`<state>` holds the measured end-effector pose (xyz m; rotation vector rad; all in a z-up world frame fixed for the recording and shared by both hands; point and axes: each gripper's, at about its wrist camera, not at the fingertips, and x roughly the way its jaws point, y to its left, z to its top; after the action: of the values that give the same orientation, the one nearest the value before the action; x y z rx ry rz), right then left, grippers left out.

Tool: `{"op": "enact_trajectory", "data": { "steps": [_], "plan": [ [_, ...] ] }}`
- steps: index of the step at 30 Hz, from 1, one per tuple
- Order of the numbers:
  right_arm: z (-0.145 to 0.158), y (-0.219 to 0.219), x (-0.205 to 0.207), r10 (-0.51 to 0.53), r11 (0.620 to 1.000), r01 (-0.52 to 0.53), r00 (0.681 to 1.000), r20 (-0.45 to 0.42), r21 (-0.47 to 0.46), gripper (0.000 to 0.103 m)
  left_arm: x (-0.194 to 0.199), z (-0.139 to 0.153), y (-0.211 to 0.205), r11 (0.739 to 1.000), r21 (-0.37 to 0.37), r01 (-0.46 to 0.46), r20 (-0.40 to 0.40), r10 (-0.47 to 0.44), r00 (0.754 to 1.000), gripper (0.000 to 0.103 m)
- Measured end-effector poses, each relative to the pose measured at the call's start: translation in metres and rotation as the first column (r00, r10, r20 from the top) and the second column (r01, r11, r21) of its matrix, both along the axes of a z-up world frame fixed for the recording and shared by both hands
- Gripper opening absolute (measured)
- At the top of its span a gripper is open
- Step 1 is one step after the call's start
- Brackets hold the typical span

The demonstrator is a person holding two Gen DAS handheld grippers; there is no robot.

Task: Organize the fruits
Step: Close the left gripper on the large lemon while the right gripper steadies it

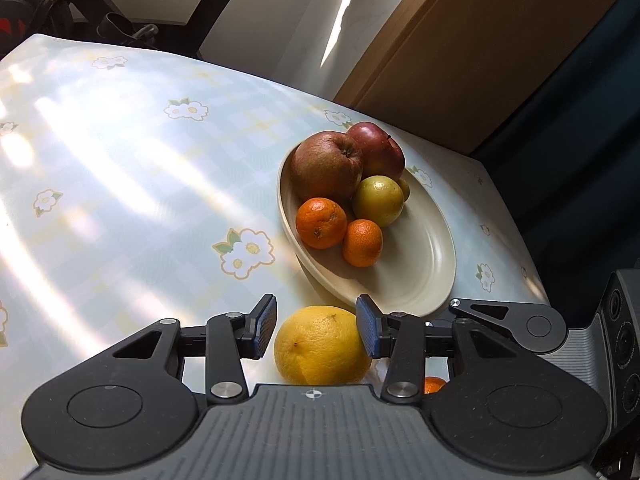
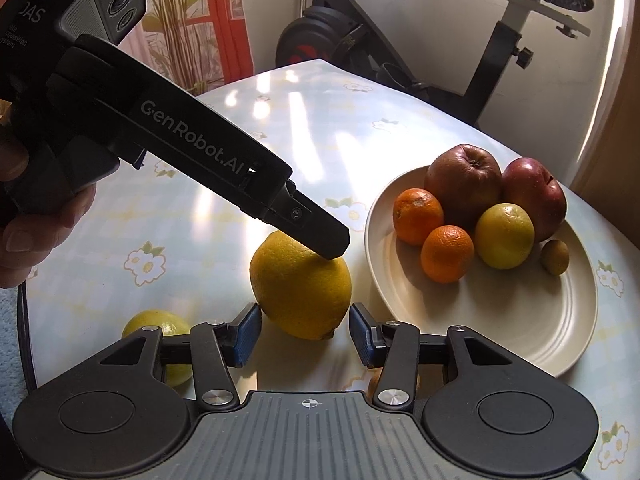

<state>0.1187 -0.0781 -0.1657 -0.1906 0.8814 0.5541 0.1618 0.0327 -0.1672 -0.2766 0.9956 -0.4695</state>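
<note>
A large yellow citrus (image 1: 320,350) (image 2: 300,284) lies on the flowered tablecloth just left of the cream oval plate (image 1: 416,256) (image 2: 520,320). My left gripper (image 1: 316,328) hangs over it with its jaws apart and its blue pads at the fruit's upper sides. In the right wrist view its fingertips (image 2: 334,246) sit at the fruit's top. My right gripper (image 2: 306,334) is open at the fruit's near side, its pads clear of the peel. On the plate lie two red apples (image 2: 464,184), two mandarins (image 2: 418,216), a yellow-green fruit (image 2: 504,236) and a small olive-coloured fruit (image 2: 555,256).
A yellow-green lemon (image 2: 156,322) lies at the table's near left, partly behind my right gripper's linkage. A small orange fruit (image 1: 434,385) peeks out under my left gripper. A hand (image 2: 24,216) holds the left gripper. An exercise bike (image 2: 500,40) stands beyond the table's far edge.
</note>
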Motion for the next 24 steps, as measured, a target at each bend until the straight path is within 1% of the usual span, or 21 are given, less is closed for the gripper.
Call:
{"op": "enact_trajectory", "data": {
  "steps": [2,5,8,12,15,21,24],
  "plan": [
    [0.000,0.001,0.000,-0.003,1.000,0.003,1.000,0.006,0.004,0.044,-0.001,0.000,0.004,1.000,-0.001,-0.014,0.005,0.014,1.000,0.046],
    [-0.001,0.000,0.001,-0.014,1.000,0.014,1.000,0.003,0.014,0.044,-0.002,-0.003,0.017,0.998,-0.053,-0.040,-0.025,0.039,0.999,0.046],
    [-0.001,-0.002,0.001,-0.023,0.999,0.023,1.000,0.003,0.026,0.044,-0.005,-0.008,0.027,0.991,-0.120,-0.065,-0.067,0.058,0.996,0.045],
    [-0.001,-0.005,0.002,-0.033,0.999,0.033,0.999,0.000,0.036,0.044,-0.009,-0.015,0.028,0.985,-0.159,-0.068,-0.086,0.055,0.995,0.045],
    [-0.004,-0.005,0.005,-0.036,0.999,0.036,0.999,-0.011,0.015,0.043,-0.008,-0.016,0.027,0.984,-0.161,-0.074,-0.080,0.062,0.995,0.045],
    [-0.005,-0.006,0.004,-0.040,0.999,0.040,0.999,-0.007,0.034,0.041,-0.005,-0.013,0.023,0.989,-0.138,-0.056,-0.062,0.048,0.997,0.045],
    [0.000,-0.009,-0.002,-0.040,0.998,0.039,0.999,0.017,0.050,0.041,-0.005,-0.010,0.020,0.991,-0.122,-0.047,-0.057,0.041,0.998,0.042]
  ]
}}
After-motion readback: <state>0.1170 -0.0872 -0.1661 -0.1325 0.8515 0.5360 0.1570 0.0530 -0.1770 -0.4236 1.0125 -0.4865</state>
